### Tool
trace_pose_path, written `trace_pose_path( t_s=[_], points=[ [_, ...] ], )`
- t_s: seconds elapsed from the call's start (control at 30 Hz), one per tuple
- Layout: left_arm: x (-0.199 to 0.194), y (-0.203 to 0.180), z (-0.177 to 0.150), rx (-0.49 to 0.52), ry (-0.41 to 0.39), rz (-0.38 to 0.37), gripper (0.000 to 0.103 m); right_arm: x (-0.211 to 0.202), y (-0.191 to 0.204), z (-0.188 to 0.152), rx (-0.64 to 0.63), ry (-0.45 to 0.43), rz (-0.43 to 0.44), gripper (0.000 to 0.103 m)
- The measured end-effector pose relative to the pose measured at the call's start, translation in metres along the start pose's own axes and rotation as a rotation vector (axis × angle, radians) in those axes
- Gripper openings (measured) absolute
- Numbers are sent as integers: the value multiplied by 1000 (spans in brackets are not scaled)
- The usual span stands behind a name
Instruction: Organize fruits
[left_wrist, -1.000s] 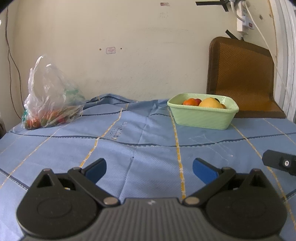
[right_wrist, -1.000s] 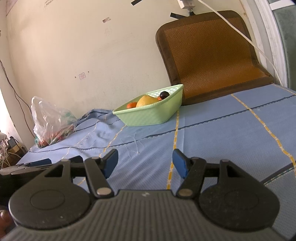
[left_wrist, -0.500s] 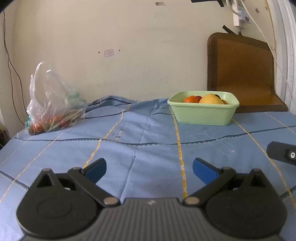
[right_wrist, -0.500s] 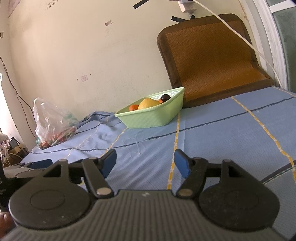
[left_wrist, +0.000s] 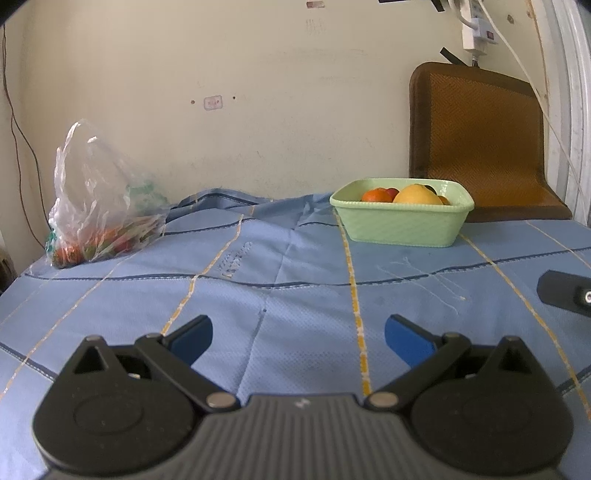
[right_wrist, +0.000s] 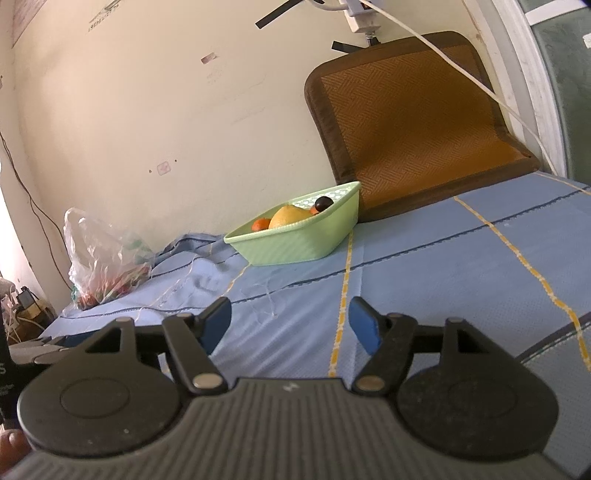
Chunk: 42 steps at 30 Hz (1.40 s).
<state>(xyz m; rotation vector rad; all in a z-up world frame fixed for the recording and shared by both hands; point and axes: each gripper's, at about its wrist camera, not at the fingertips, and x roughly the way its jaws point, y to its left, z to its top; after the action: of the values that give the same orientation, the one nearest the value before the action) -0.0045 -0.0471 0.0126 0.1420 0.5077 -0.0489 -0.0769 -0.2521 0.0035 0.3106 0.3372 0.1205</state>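
A pale green basket (left_wrist: 402, 229) (right_wrist: 295, 243) stands on the blue cloth near the back wall. In it lie a large yellow fruit (left_wrist: 415, 194) (right_wrist: 288, 216), an orange fruit (left_wrist: 376, 195) (right_wrist: 261, 224) and a dark plum (right_wrist: 323, 202). A clear plastic bag (left_wrist: 99, 206) (right_wrist: 103, 258) with red and green produce slumps at the back left. My left gripper (left_wrist: 297, 325) hovers open over bare cloth, well short of both. My right gripper (right_wrist: 290, 308) is open too, its jaws opening, with nothing between them.
A blue cloth (left_wrist: 280, 295) with yellow and dark stripes covers the surface. A brown woven mat (left_wrist: 476, 140) (right_wrist: 406, 122) leans on the wall behind the basket, with a white cable hanging across it. The right gripper's side (left_wrist: 565, 297) shows at the left view's right edge.
The right gripper's jaws have spread slightly wider. Both views have rolled a touch; neither gripper has shifted noticeably, and the basket and bag lie where they were.
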Motion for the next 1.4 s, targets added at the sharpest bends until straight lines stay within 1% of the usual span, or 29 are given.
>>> trace_pose_path(
  t_s=[0.33, 0.43, 0.57, 0.73, 0.93, 1.03, 1.13, 1.4],
  points=[
    [0, -1, 0, 8, 5, -11, 103, 2, -1, 1, 1, 5, 1, 73],
    [-2, 1, 0, 3, -5, -21, 103, 3, -2, 1, 0, 7, 2, 73],
    [-7, 4, 0, -18, -31, -51, 103, 2, -1, 1, -1, 6, 1, 74],
    [-10, 10, -1, -54, -51, -54, 103, 1, -1, 1, 0, 1, 7, 74],
    [-10, 11, 0, -65, -49, -51, 103, 1, -1, 1, 0, 2, 9, 75],
    [-7, 8, -1, -52, -19, -41, 103, 1, -1, 1, 0, 2, 9, 75],
    [-7, 8, -2, -46, -19, -48, 103, 1, -1, 1, 0, 3, 9, 75],
    [-6, 1, -4, -9, -15, -12, 103, 1, -1, 1, -2, 4, 8, 76]
  ],
)
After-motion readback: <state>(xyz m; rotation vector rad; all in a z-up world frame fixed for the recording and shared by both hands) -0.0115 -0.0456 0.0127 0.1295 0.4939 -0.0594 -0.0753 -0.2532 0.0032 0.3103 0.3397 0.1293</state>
